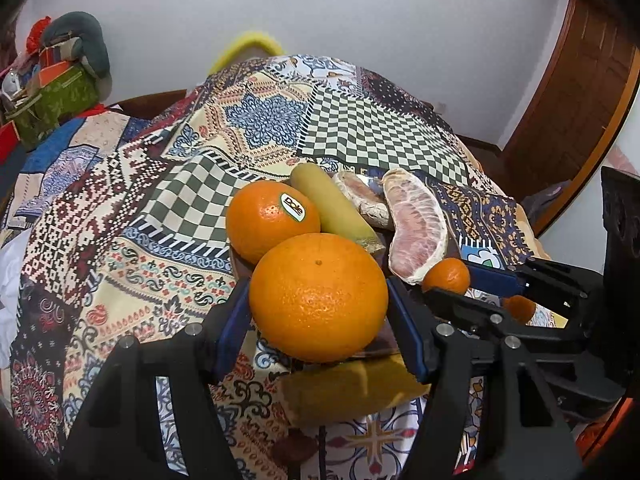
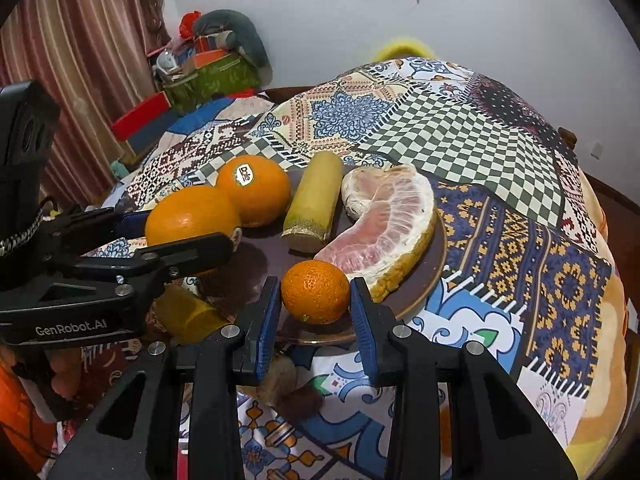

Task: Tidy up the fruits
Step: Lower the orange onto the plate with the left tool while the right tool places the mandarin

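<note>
In the left wrist view my left gripper (image 1: 320,320) is shut on a large orange (image 1: 318,298), blue pads pressing both its sides, above the near edge of a dark plate (image 2: 436,256). My right gripper (image 2: 314,314) is shut on a small mandarin (image 2: 315,291) over the plate's front. On the plate lie an orange with a sticker (image 2: 253,190), a yellow-green cane piece (image 2: 312,204) and a peeled pomelo segment (image 2: 384,232), with a second pomelo piece (image 2: 360,188) behind it. The right wrist view also shows the left gripper (image 2: 180,236) with its orange (image 2: 192,216).
A patchwork cloth (image 2: 500,152) covers the table. Beside the plate's near edge a yellow chunk (image 2: 188,312) and a small brown lump (image 2: 280,380) lie on the cloth. Boxes and bags (image 2: 208,68) are piled at the back left, and a wooden door (image 1: 568,112) stands at the right.
</note>
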Available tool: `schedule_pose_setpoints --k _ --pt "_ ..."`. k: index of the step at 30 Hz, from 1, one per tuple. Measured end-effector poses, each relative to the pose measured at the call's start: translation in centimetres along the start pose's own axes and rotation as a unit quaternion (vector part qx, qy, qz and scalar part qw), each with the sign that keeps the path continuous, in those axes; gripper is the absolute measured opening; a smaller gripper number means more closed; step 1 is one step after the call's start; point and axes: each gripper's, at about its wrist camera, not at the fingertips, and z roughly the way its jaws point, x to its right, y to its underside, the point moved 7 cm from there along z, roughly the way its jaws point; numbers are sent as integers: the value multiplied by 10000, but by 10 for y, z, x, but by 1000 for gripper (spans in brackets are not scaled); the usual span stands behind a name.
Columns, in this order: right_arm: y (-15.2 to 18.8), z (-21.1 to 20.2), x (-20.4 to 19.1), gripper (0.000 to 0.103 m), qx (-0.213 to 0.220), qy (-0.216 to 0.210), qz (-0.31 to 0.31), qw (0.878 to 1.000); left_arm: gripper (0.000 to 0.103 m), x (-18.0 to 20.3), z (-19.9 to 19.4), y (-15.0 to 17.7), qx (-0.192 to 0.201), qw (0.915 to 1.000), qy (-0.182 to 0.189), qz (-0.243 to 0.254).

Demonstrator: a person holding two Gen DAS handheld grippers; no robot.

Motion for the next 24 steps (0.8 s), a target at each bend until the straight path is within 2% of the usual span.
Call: schedule_pose_setpoints --k 7,11,15,24 --pt "3 6 2 32 -85 17 -11 10000 65 -3 13 2 -249 9996 62 -101" --pt "4 7 2 33 -131 4 4 9999 65 -3 16 3 -262 9996 44 -71" --pt "4 4 2 41 -132 57 -18 9999 65 -1 8 -1 -148 9998 131 -96" --pt "4 -20 7 42 22 159 45 9999 65 -4 -26 -2 82 9999 -39 -101"
